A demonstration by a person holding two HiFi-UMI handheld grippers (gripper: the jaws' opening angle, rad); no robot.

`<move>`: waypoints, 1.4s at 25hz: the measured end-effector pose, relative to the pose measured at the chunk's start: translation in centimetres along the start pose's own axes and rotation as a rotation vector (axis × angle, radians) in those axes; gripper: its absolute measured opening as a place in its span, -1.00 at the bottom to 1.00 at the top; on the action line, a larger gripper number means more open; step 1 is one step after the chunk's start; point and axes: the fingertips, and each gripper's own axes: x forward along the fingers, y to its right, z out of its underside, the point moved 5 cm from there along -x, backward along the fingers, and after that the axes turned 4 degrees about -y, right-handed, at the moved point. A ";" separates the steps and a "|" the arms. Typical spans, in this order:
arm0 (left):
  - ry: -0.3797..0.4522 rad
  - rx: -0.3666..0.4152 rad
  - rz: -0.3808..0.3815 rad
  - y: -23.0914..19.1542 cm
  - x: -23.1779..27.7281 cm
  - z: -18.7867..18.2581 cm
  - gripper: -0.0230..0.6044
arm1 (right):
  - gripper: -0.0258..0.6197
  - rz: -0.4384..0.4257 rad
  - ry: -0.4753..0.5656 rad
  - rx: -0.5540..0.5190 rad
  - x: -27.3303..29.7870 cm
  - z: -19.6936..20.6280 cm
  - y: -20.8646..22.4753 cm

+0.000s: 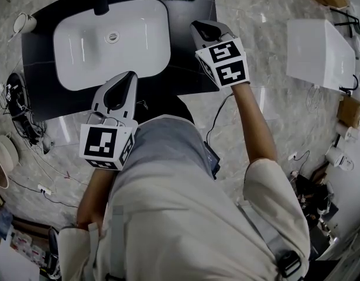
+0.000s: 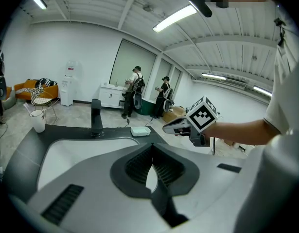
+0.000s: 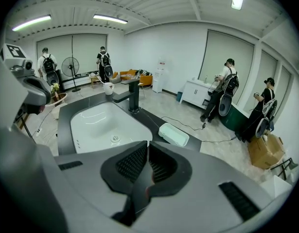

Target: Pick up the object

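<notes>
Head view: the person is holding both grippers above a black tabletop (image 1: 180, 57) with a white sink (image 1: 80, 28).
Left gripper (image 2: 151, 154): its jaws are pressing together with nothing between them, and the sink basin is lying just ahead.
Right gripper (image 3: 147, 147): its jaws are sitting closed, gripping nothing.
White box (image 3: 173, 134): it is lying on the tabletop just ahead of the right jaws, slightly to their right, untouched.
Faucet (image 3: 132, 97): it is standing further ahead, left of the right jaws.

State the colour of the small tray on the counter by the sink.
The small tray is pale mint-white, clearest in the right gripper view.
</notes>
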 end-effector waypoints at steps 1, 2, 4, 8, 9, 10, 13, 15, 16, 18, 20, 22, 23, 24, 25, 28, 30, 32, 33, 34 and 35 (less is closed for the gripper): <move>-0.002 0.000 0.001 0.1 0.2 0.0 -0.91 | -0.87 -0.002 -0.003 -0.005 0.2 0.0 0.2; -0.003 0.000 0.002 0.1 0.4 -0.1 -0.91 | -0.87 -0.003 -0.006 -0.010 0.4 0.1 0.3; -0.004 -0.001 0.002 0.3 0.7 -0.2 -0.91 | -0.84 -0.005 -0.016 -0.021 0.7 0.2 0.7; -0.006 -0.008 -0.003 0.3 1.2 -0.3 -0.91 | -0.79 -0.010 -0.033 -0.022 1.5 0.3 1.4; -0.009 -0.012 -0.005 0.2 1.3 -0.3 -0.91 | -0.78 -0.012 -0.036 -0.022 1.8 0.3 1.5; -0.012 -0.015 -0.006 0.2 1.5 -0.2 -0.91 | -0.78 -0.014 -0.040 -0.024 2.1 0.4 1.6; -0.019 -0.017 -0.008 0.2 1.8 -0.3 -0.91 | -0.76 -0.018 -0.057 -0.045 2.7 0.4 1.9; -0.017 -0.020 -0.014 0.0 1.9 -0.4 -0.91 | -0.73 -0.016 -0.067 -0.057 3.3 0.5 2.3; -0.016 -0.021 -0.019 -0.1 2.0 -0.5 -0.91 | -0.72 -0.016 -0.072 -0.061 3.6 0.5 2.4; -0.018 -0.024 -0.024 -0.3 2.1 -0.3 -0.91 | -0.68 -0.021 -0.084 -0.067 4.3 0.6 2.7; -0.025 -0.028 -0.023 -0.3 2.2 -0.1 -0.91 | -0.65 -0.025 -0.094 -0.077 4.9 0.7 2.8; -0.029 -0.033 -0.025 -0.4 2.3 0.0 -0.91 | -0.63 -0.023 -0.100 -0.085 5.5 0.7 2.9; -0.028 -0.036 -0.026 -0.4 2.3 0.0 -0.91 | -0.62 -0.017 -0.100 -0.084 5.7 0.6 3.0; -0.025 -0.038 -0.028 -0.4 2.4 0.0 -0.91 | -0.62 -0.011 -0.100 -0.082 5.8 0.6 3.2; -0.022 -0.039 -0.030 -0.3 2.4 -0.1 -0.91 | -0.62 -0.007 -0.101 -0.080 6.0 0.6 3.4; -0.022 -0.035 -0.040 0.0 2.4 -0.3 -0.91 | -0.60 -0.010 -0.114 -0.085 6.4 0.7 3.9; -0.026 -0.040 -0.047 -0.1 2.4 -0.2 -0.91 | -0.59 -0.016 -0.122 -0.097 6.8 0.7 4.0; -0.030 -0.047 -0.055 -0.3 2.4 -0.1 -0.91 | -0.57 -0.020 -0.129 -0.108 7.3 0.6 4.1; -0.032 -0.051 -0.059 -0.5 2.4 0.0 -0.91 | -0.56 -0.022 -0.132 -0.115 7.6 0.4 4.2; -0.033 -0.053 -0.061 -0.6 2.4 0.0 -0.91 | -0.55 -0.023 -0.134 -0.123 7.8 0.2 4.3; -0.034 -0.055 -0.063 -0.7 2.5 -0.1 -0.91 | -0.55 -0.024 -0.136 -0.132 8.1 0.1 4.4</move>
